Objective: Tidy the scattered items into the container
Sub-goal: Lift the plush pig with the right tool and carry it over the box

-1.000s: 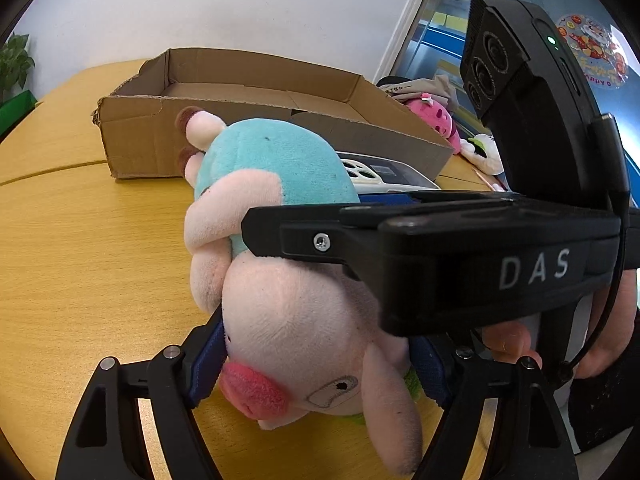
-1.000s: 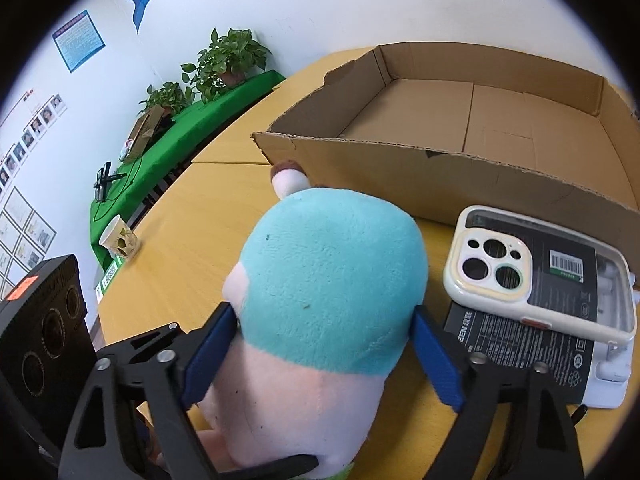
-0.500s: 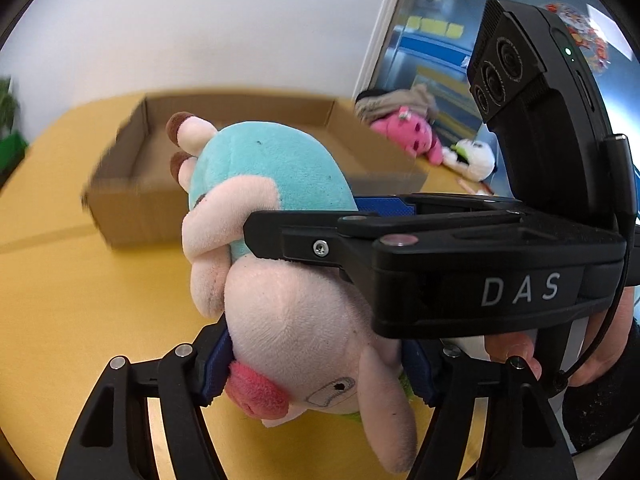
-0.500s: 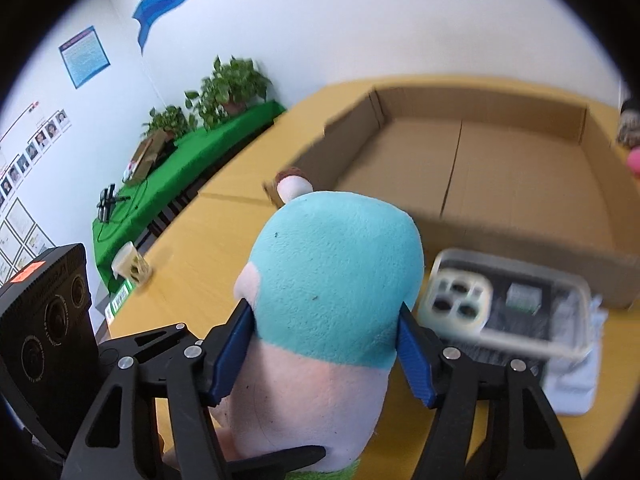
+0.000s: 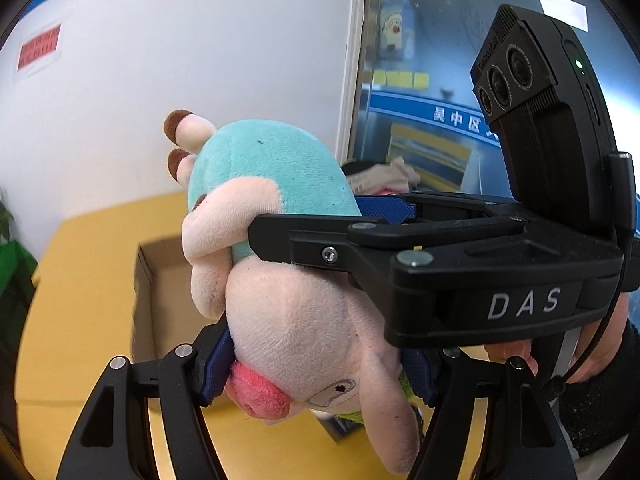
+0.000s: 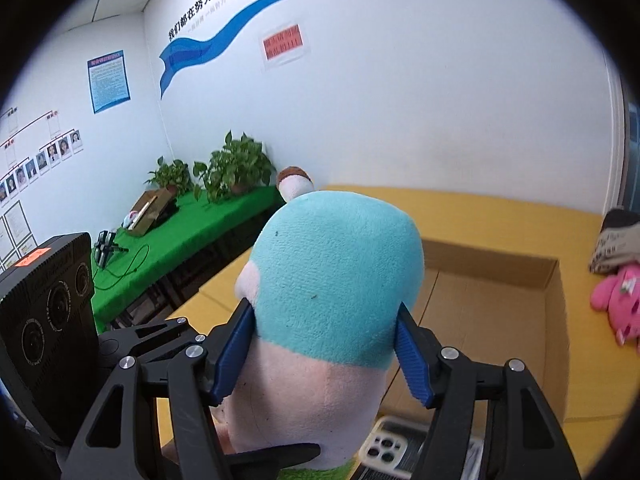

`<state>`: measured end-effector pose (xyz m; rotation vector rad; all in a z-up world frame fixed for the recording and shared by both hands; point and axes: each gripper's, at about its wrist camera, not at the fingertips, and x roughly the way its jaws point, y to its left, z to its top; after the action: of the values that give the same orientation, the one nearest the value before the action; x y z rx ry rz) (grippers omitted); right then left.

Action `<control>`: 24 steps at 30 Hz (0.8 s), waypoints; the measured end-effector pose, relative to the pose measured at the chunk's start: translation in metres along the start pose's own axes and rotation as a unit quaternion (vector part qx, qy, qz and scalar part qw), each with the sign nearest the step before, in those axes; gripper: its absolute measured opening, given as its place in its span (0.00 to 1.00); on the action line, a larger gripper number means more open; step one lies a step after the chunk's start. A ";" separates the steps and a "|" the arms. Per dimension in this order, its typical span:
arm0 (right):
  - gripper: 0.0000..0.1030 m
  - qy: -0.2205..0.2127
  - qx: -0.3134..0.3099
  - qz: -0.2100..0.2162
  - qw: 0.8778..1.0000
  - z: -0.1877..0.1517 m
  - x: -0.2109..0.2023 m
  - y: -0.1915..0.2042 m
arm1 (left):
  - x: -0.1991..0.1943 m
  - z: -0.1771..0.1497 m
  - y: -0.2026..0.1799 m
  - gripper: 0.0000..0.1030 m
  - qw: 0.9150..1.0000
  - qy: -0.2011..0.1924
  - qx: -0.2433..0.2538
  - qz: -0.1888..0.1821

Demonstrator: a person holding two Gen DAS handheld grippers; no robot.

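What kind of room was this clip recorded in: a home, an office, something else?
Most likely an office or meeting room, not a home. A blue slogan banner runs along the white wall, a staff photo chart hangs on the side wall, and potted plants stand on a green-covered side table beside the large yellow table.

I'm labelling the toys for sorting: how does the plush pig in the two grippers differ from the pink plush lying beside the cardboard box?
The plush pig is pale pink with a teal body; the pink plush is bright pink all over. The pig is held off the table by the left gripper and the right gripper; the pink plush lies on the table, untouched. The pig looks larger, though it is nearer the camera. Both are soft toys outside the cardboard box.
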<state>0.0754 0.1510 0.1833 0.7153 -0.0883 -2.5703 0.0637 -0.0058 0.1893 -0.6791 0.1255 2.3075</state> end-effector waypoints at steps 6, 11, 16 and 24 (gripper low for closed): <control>0.63 -0.022 -0.021 -0.004 1.000 0.062 0.000 -0.003 | -0.003 0.057 0.022 0.73 1.000 -0.025 0.005 0.007; 0.64 -0.024 -0.030 0.001 0.999 0.099 0.015 -0.006 | 0.007 0.088 0.046 0.73 0.999 -0.029 -0.002 0.015; 0.64 -0.020 -0.030 0.012 0.999 0.118 0.038 -0.018 | 0.024 0.101 0.067 0.73 0.999 -0.022 -0.011 0.020; 0.63 0.010 -0.019 0.028 0.999 0.123 0.098 -0.042 | 0.063 0.096 0.098 0.73 0.999 0.005 -0.036 0.024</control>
<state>-0.0775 0.1365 0.2352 0.7159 -0.0527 -2.5049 -0.0816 -0.0135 0.2295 -0.7322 0.0630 2.3638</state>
